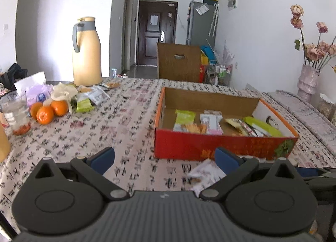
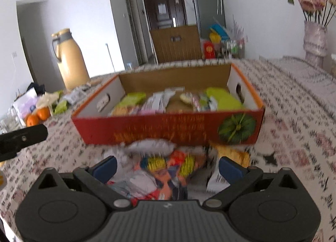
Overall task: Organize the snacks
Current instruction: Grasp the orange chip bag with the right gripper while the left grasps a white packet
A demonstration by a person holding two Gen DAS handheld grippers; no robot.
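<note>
Right wrist: box [image 2: 168, 135] print unreadably blurred; both grippers' fingers [image 2: 105, 167] spread wide, holding nothing.

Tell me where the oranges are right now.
The oranges sit at the table's far left in the left wrist view, between the glass and a green snack packet, in front of the thermos.

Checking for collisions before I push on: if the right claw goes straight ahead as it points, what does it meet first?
The right claw, open, would first meet the colourful snack packet lying between its fingers, then the red box just behind. The picture is blurred, so depth is uncertain.
</note>
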